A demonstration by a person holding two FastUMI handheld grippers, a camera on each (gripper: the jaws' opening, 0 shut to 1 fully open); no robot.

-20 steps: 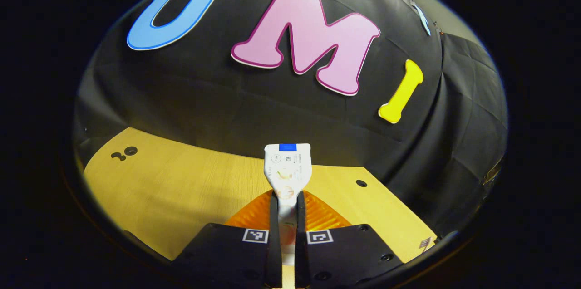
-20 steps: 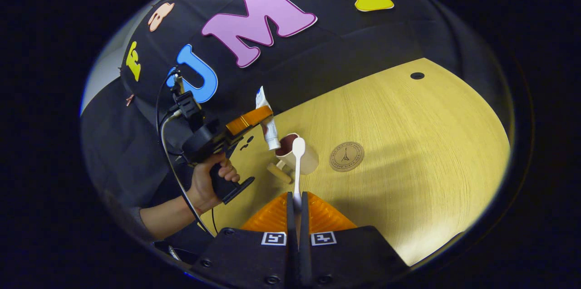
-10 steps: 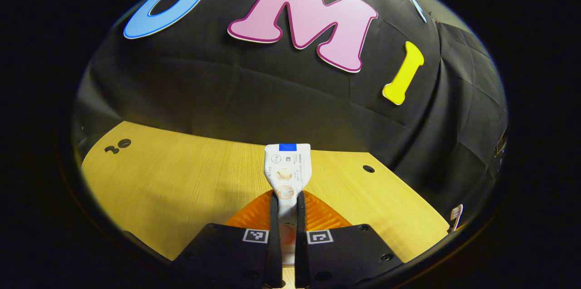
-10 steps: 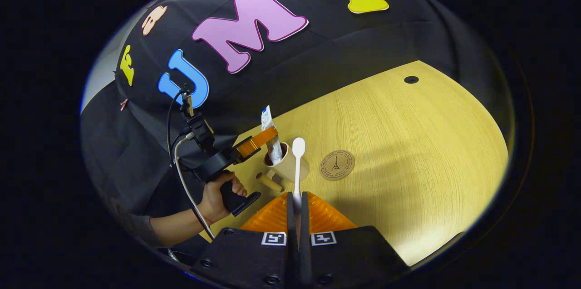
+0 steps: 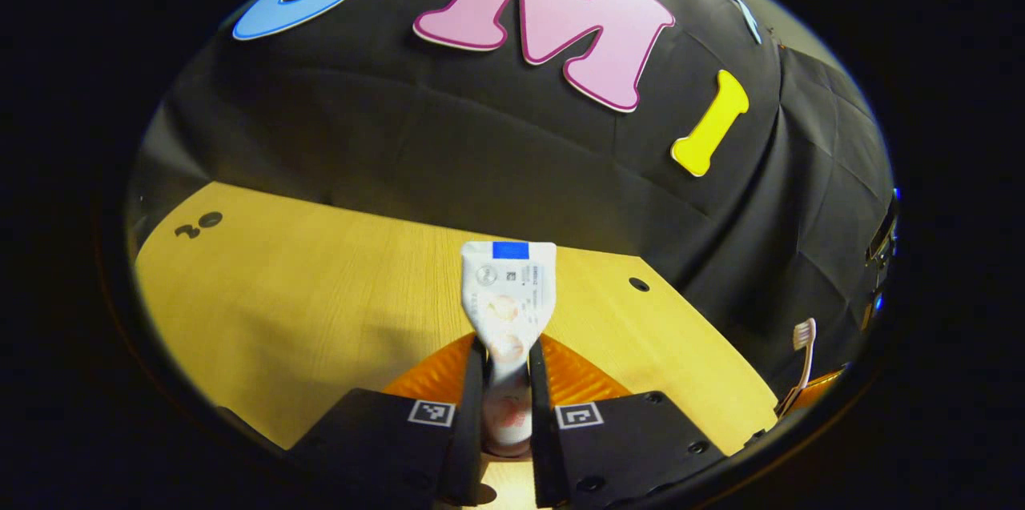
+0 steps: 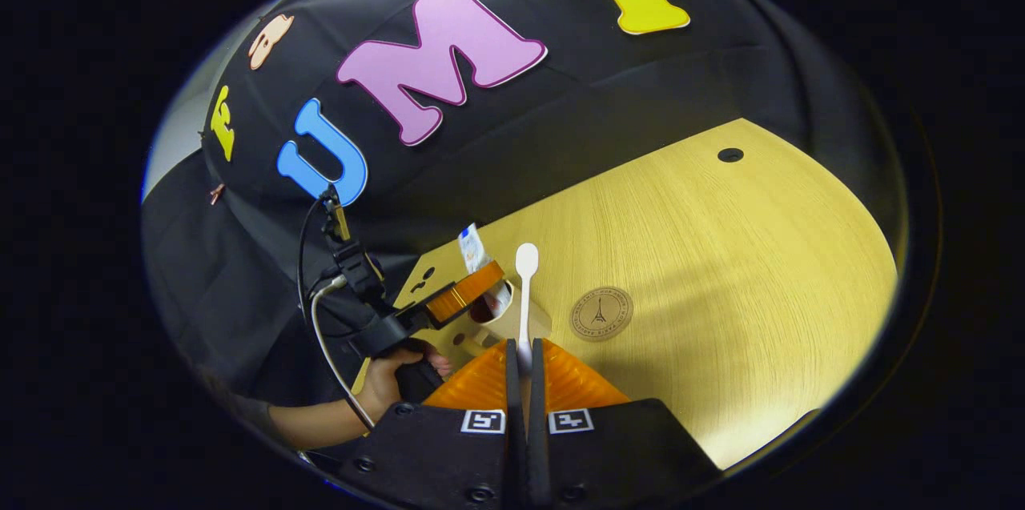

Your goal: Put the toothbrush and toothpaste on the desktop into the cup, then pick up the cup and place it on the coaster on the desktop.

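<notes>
Wooden counter (image 6: 721, 270) in a black-clothed booth. Your left gripper (image 5: 504, 382) pinches the toothpaste (image 5: 508, 294), lowered into the cup (image 6: 512, 322); right gripper (image 6: 524, 382) pinches the toothbrush (image 6: 524, 286). Next, release the toothpaste, insert the toothbrush; the coaster (image 6: 601, 314) waits beside the cup.

Left tongs (image 5: 506, 370): both fingers are parted slightly and press on the sides of the toothpaste tube (image 5: 508, 298), which stands upright between them. In the right gripper view, the left tongs (image 6: 468, 294) extend level toward the right, held from below by a hand (image 6: 392, 378) on the grip, forearm bare.

Right tongs (image 6: 524, 366): fingers are nearly together, clamping the toothbrush (image 6: 525, 286) handle, its head pointing forward and away.
</notes>
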